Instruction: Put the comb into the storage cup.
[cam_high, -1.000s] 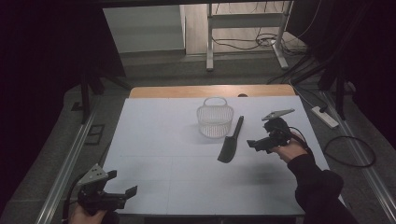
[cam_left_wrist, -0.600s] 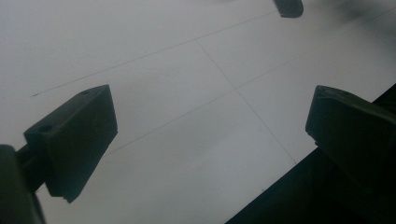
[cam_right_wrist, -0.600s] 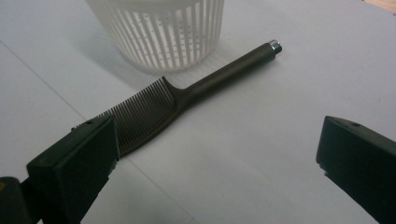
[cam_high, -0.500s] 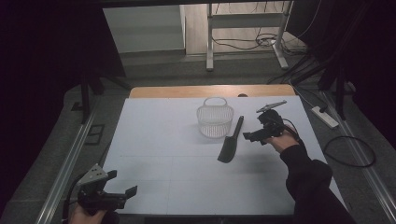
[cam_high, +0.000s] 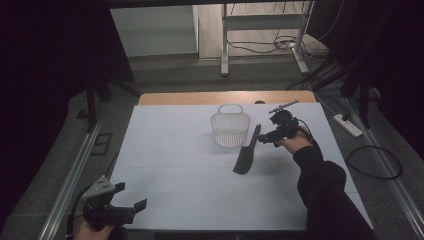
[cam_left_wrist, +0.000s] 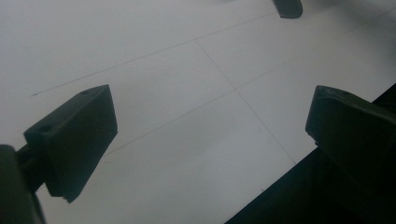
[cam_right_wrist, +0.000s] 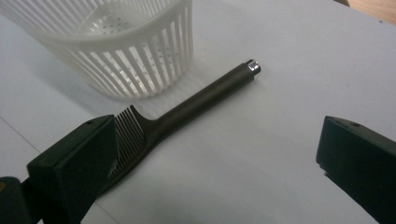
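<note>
Two tongs: I hold one in each hand, and both stand wide with nothing between them.
Right tongs (cam_high: 261, 138): they hang just beside the far end of the comb's handle, above the desk, not touching it as far as I can tell.
Left tongs (cam_high: 142, 204): they rest low at the near left corner of the desk, well apart from the work, with bare white surface under them.
Comb (cam_right_wrist: 180, 111): it lies flat on the desk just beside the basket, handle pointing away from me, toothed head toward me; in the right gripper view my left jaw covers part of the head.
Basket (cam_high: 230, 128): it stands upright near the far middle of the desk, with nothing visible inside.
Step in hand: I judge this to be the approach for picking up the comb, with the grasp not yet made.
Next move: I would bring the right tongs down so the handle runs between the jaws, then close across its narrow width; the handle lies low, so the jaws must come nearly to the surface.
Comb material: dark, matte, likely plastic, with a round tapering handle, a small shiny cap at its end and fine close teeth.
Basket material: white plastic, slatted walls, a perforated floor and a thin arched handle.
Desk (cam_high: 170, 150): white, smooth, crossed by faint seams.
</note>
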